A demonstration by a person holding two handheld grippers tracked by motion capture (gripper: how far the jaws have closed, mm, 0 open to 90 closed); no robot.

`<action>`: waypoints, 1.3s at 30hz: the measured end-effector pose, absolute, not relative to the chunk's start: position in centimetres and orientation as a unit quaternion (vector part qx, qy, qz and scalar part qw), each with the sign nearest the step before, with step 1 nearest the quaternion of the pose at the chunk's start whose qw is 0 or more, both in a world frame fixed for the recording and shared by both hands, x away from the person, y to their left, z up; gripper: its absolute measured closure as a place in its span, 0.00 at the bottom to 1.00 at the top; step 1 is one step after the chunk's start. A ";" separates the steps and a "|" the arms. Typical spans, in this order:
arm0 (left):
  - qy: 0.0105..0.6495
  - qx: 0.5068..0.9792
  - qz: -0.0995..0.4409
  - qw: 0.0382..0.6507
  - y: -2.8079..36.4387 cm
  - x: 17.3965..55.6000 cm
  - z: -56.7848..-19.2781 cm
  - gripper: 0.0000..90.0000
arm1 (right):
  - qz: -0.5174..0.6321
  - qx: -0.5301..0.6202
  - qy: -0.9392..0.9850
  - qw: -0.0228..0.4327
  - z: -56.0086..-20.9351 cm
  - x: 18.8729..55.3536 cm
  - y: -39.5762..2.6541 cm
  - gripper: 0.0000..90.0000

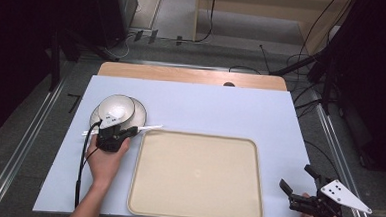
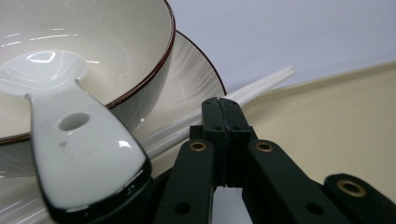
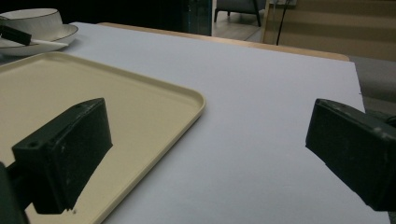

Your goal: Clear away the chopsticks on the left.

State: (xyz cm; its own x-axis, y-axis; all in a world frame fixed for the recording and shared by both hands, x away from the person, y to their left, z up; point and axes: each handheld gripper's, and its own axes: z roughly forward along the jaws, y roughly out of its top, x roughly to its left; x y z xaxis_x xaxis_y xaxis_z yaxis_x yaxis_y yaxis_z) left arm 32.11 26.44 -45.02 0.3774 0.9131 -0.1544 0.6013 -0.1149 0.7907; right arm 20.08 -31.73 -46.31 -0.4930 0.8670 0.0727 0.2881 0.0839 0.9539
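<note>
Each black claw [image 1: 113, 132] has brass-ringed screws, a trailing black cable and a grey three-cornered plate.

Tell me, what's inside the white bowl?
A white spoon rests in the bowl, its handle sticking out over the rim. The bowl sits on a plate; the spoon covers part of the bowl's bottom.

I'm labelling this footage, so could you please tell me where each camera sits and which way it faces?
High view: above the person's side, looking forward and down on the tray; forearms and both grippers enter below.
Left gripper view: rides the left gripper, jaws shut, facing bowl, plate and chopsticks.
Right gripper view: rides the right gripper, jaws open, looking across the tray.
All three share tray and bowl.
</note>
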 end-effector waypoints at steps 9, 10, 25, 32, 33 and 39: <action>0.540 0.707 0.194 0.413 26.7 32.6 -45.3 1.00 | 0.521 0.416 0.693 0.272 -46.4 20.1 -31.3 0.00; 0.539 0.709 0.196 0.410 26.7 32.6 -45.3 1.00 | 0.522 0.417 0.692 0.273 -46.4 20.1 -31.3 0.00; 0.521 0.726 0.177 0.412 27.7 29.9 -43.4 0.82 | 0.524 0.411 0.693 0.276 -46.0 20.2 -31.9 0.00; 0.517 0.730 0.163 0.417 30.0 28.5 -42.2 0.78 | 0.525 0.410 0.694 0.273 -46.0 20.4 -31.9 0.00; 0.515 0.733 0.160 0.413 30.6 28.3 -41.9 0.78 | 0.525 0.410 0.694 0.273 -46.0 20.4 -31.9 0.00; 0.499 0.751 0.155 0.404 33.0 27.7 -40.8 0.84 | 0.524 0.406 0.698 0.271 -46.0 20.7 -31.7 0.00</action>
